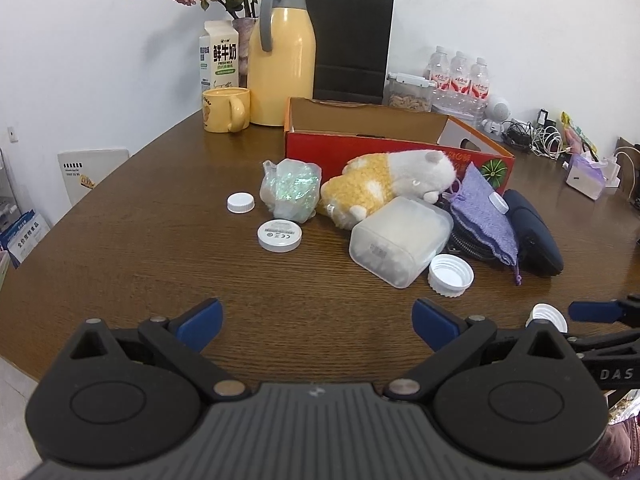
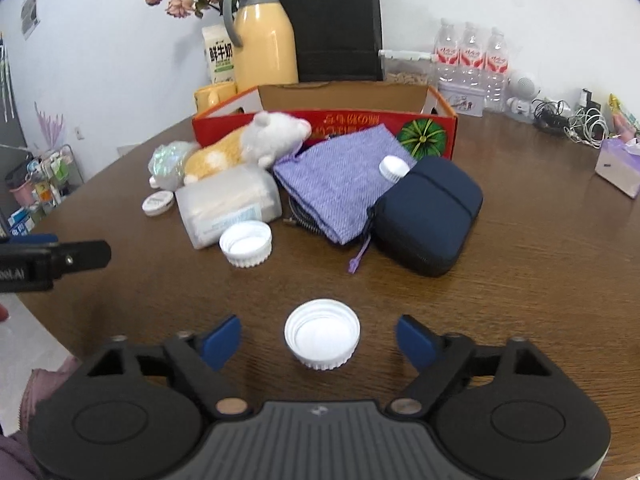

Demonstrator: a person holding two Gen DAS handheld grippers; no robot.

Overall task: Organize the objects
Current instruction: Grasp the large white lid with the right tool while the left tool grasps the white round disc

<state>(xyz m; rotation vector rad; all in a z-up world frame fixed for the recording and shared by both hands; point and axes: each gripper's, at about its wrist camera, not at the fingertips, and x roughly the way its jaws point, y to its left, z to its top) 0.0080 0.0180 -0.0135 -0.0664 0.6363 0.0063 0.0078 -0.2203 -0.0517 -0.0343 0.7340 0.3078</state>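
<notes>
A red cardboard box (image 1: pixel 384 152) (image 2: pixel 328 122) stands open on the brown table. In front of it lie a plush hamster (image 1: pixel 392 180) (image 2: pixel 256 140), a frosted plastic container (image 1: pixel 400 240) (image 2: pixel 228 208), a purple pouch (image 1: pixel 484 212) (image 2: pixel 340 184), a navy case (image 1: pixel 532 232) (image 2: pixel 428 216), a crinkly bag (image 1: pixel 290 190), a white disc (image 1: pixel 279 235) and white caps (image 1: pixel 451 274) (image 2: pixel 246 244). My left gripper (image 1: pixel 318 324) is open and empty above bare table. My right gripper (image 2: pixel 320 338) is open, its jaws either side of a white cap (image 2: pixel 322 334), not touching it.
At the back stand a yellow thermos (image 1: pixel 282 56), yellow mug (image 1: pixel 224 110), milk carton (image 1: pixel 219 58), black paper bag (image 1: pixel 350 44), water bottles (image 1: pixel 460 76) and a nut container (image 1: pixel 408 92). Cables (image 1: pixel 536 136) and a tissue box (image 2: pixel 618 166) lie at the far right.
</notes>
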